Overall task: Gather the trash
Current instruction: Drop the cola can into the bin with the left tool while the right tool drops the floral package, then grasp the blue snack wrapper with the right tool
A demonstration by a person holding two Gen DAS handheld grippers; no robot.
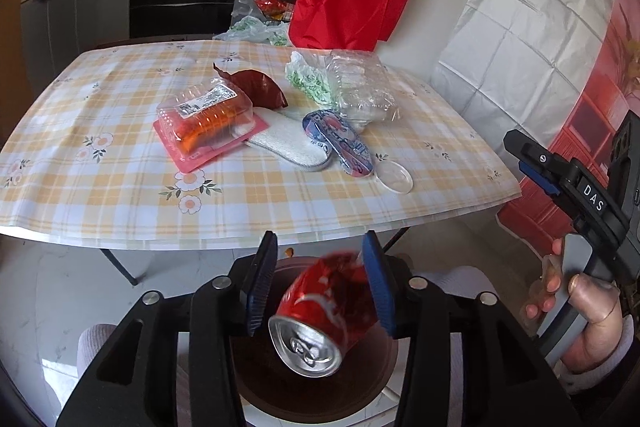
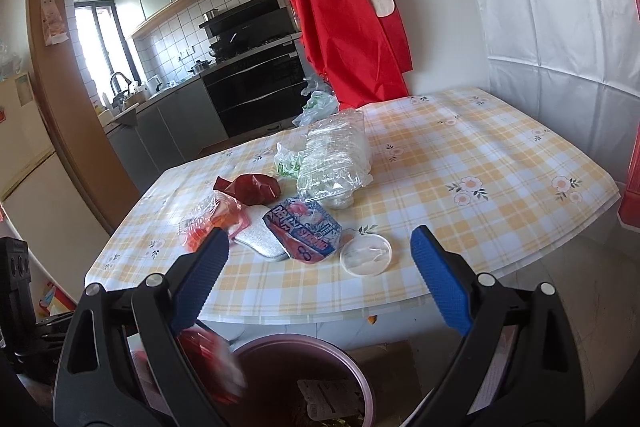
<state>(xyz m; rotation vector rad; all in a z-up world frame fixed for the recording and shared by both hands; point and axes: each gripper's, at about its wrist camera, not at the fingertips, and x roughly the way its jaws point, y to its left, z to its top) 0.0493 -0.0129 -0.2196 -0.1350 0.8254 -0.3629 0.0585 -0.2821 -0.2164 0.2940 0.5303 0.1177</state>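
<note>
The step in hand looks like the drop of the crushed red can [image 1: 320, 311] into the bin [image 2: 296, 338], which stands on the floor below the near edge of the table [image 1: 100, 187]. In the left wrist view the can sits at 6 o'clock, tilted, its silver top towards the camera, right over the bin's dark mouth. The left claw [image 1: 319, 235] stands apart around it. The pad at 3 o'clock lies against the can, the pad at 9 o'clock is clear of it, and the can's far end is blurred, so I judge it is loose and not clamped. To do this well, keep the left claw centred over the mouth and hold it there until the can has gone in, rather than swinging away and flicking it against the rim. The right claw [image 2: 320, 231] is spread wide and empty, aimed at the litter at 12 o'clock. The round clear lid [image 2: 366, 255] lies nearest to it, at 1 o'clock of the blue wrapper [image 2: 304, 231]. That lid is flat and thin, so it likely needs an approach from the edge. The clear plastic box [image 2: 336, 155] and the dark red wrapper [image 2: 252, 189] further back should be easier to pinch.
</note>
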